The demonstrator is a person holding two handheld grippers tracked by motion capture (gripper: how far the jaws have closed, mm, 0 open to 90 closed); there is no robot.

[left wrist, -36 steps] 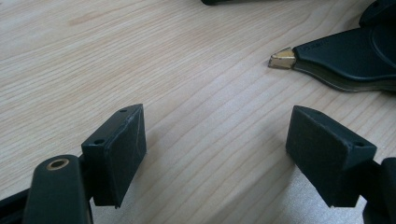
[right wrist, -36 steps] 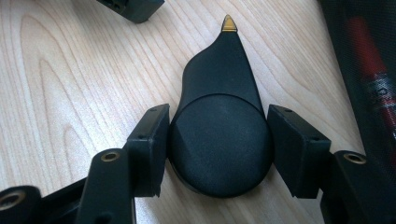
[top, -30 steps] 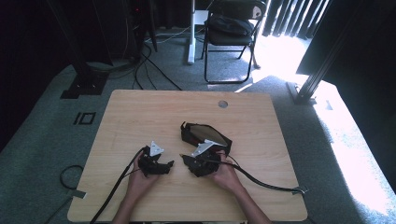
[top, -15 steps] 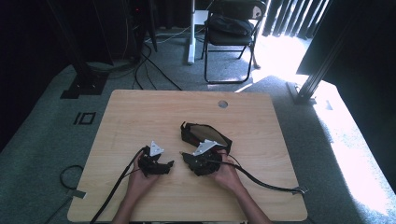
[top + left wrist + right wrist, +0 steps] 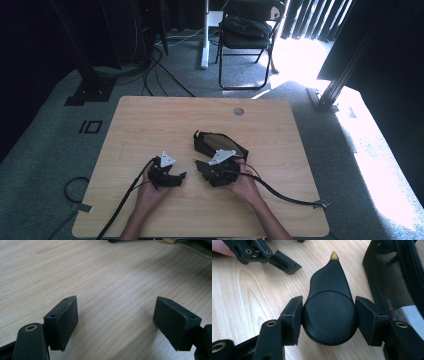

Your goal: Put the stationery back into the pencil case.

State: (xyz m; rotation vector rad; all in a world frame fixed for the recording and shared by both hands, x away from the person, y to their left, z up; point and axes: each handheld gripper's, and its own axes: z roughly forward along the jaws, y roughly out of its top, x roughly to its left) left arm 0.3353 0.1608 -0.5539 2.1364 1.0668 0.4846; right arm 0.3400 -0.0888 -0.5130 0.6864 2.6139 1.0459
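1. Matte black rounded object (image 5: pixel 329 312), teardrop-shaped with a small brass tip, sat clamped between the right gripper (image 5: pixel 329 320) pads above the tabletop (image 5: pixel 244 290).
2. Left gripper (image 5: pixel 116 322) stood released over pale woodgrain.
3. Black mesh pouch (image 5: pixel 402 277) lay just beside; no lettering was legible.
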